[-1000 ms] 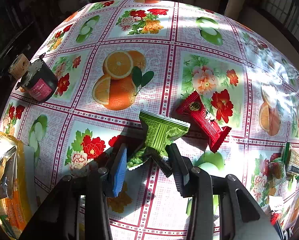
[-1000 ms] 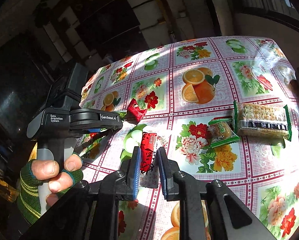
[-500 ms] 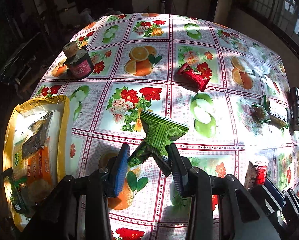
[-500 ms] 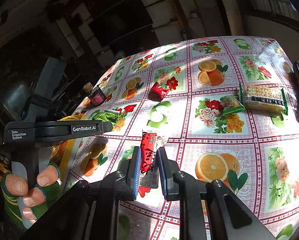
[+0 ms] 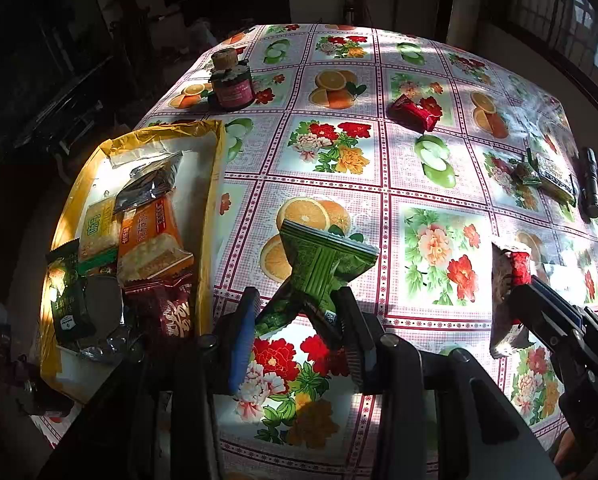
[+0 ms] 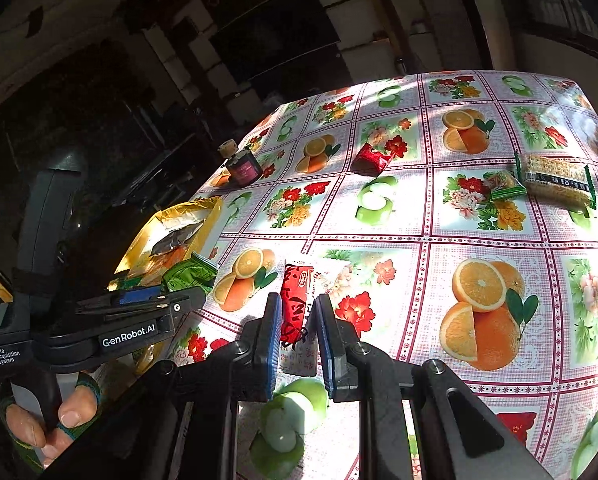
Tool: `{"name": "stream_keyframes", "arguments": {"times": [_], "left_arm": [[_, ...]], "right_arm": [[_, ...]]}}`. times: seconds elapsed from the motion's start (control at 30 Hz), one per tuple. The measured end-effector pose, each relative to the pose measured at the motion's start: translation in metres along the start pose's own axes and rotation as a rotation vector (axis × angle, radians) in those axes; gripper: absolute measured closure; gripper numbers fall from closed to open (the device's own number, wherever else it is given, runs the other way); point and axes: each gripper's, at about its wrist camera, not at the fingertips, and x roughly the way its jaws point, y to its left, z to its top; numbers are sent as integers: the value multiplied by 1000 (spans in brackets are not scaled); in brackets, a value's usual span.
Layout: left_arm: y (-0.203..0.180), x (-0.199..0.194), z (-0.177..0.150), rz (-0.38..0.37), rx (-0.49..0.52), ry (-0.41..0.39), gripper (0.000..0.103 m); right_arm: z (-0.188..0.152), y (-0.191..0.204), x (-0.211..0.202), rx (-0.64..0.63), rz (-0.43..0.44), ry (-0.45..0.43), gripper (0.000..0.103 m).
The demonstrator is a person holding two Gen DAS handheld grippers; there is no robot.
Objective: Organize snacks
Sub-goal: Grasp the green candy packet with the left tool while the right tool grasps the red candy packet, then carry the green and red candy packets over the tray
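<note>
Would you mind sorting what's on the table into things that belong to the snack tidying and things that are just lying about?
Part of the job:
- green snack packet in the left gripper
- red snack packet in the right gripper
- yellow tray of snacks
- red wrapped snack
- cracker pack
- small green-edged snack

Just lying about:
- dark jar
- black flashlight

Both wrist views over tablecloth (image 5: 439,168)

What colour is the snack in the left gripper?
Green, striped wrapper; the left wrist view shows it best, held in the left gripper.
</note>
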Motion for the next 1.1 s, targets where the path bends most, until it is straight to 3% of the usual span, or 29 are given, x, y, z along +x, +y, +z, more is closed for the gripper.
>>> {"name": "stream_keyframes", "arguments": {"times": [0.33,1.1], "left_arm": [[21,-3,-24,23,-21,10,65],[71,-13,-35,91,-101,-24,64]], "right_arm": [[-9,30,3,-64,28,24,84],[-15,67,19,-118,69,64,84]]}}
